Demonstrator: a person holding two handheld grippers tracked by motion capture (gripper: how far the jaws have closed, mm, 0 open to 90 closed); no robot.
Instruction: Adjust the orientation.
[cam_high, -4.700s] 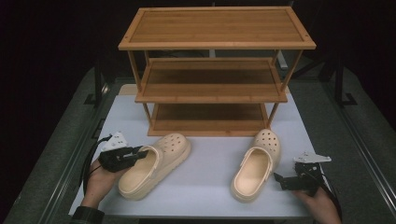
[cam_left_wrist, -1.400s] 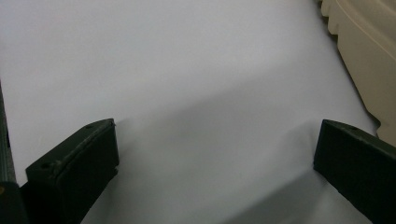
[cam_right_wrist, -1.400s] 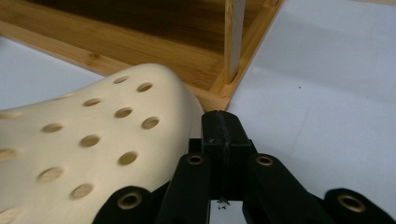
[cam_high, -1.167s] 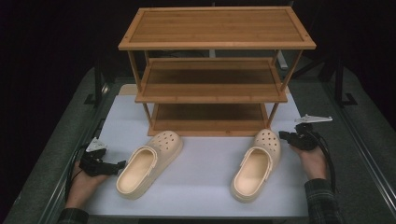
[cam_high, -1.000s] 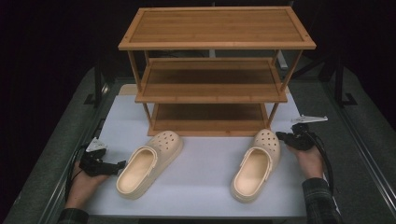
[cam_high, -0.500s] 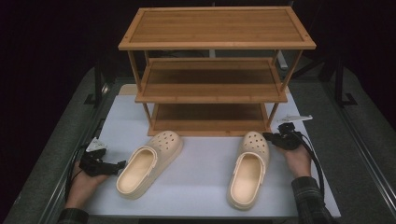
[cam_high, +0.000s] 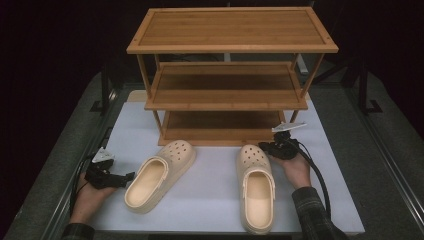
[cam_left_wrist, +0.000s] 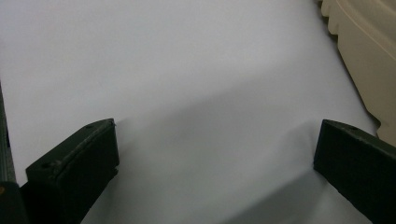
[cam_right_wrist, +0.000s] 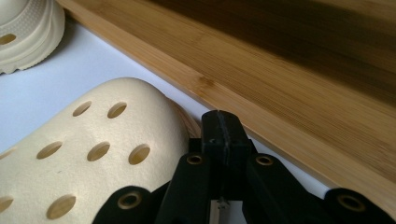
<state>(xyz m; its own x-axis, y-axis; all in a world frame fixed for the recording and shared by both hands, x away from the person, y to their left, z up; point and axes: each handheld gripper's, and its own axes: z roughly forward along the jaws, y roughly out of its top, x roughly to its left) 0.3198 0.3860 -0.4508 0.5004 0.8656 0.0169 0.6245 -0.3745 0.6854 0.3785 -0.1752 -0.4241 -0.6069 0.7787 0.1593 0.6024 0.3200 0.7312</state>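
Clogs are laid on the white worktop (cam_high: 215, 200), toes aimed at twelve o'clock. Nearest, the right clog (cam_high: 256, 186) is seen at five o'clock, its perforated toe touched on its three o'clock side by the right tool (cam_high: 266, 146), whose jaws are clenched together with nothing between them. At eight o'clock the left tool (cam_high: 129, 175) is held spread, just beside the left clog (cam_high: 159, 175). Farther off, at twelve o'clock, a wooden shoe rack (cam_high: 227, 75) is stood.
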